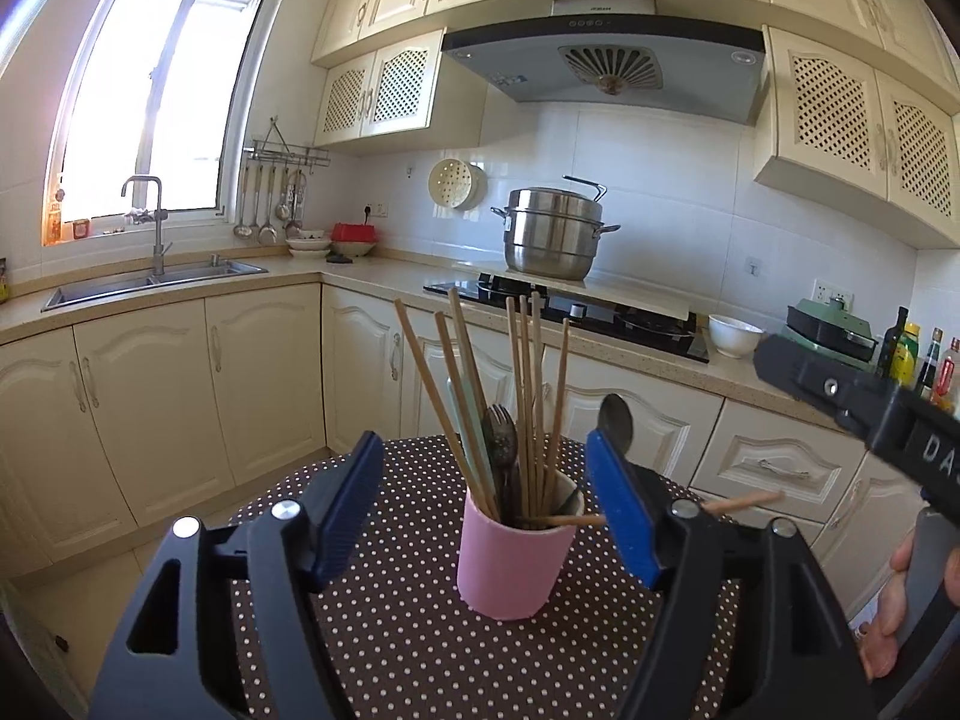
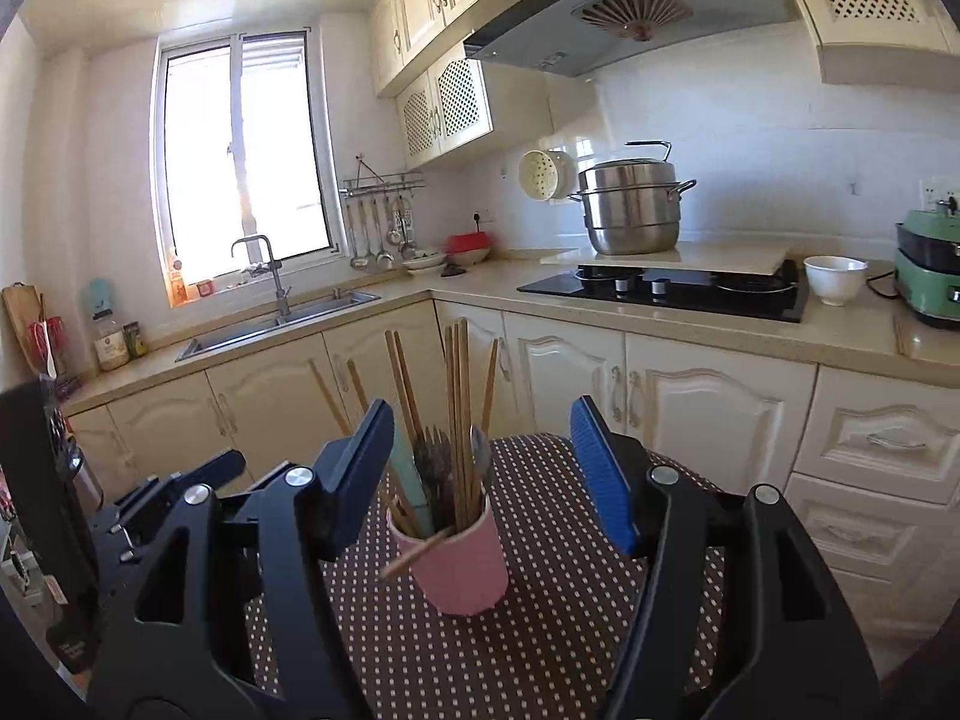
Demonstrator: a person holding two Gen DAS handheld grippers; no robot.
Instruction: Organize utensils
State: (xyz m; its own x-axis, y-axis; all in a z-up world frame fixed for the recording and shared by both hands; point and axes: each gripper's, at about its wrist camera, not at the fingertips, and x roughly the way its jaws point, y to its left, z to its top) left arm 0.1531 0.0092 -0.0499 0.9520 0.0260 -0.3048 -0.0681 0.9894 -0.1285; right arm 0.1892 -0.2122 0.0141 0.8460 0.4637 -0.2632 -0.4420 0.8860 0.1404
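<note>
Both my grippers, left (image 1: 485, 507) and right (image 2: 482, 474), are released, holding nothing. Pink cup (image 1: 515, 564) on the dotted table (image 1: 390, 630) holds chopsticks (image 1: 528, 396), fork, spoon. Looks nearly done; next I'd tuck in the one chopstick (image 1: 567, 520) lying across the rim.

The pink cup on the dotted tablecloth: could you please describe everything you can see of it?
The pink cup is a plain, handleless cylinder with a matte pink outside and a pale inside. It stands upright on the brown, white-dotted tablecloth. It holds upright wooden chopsticks, a dark fork and a spoon; one chopstick lies tilted across its rim. No fingers touch it.
</note>
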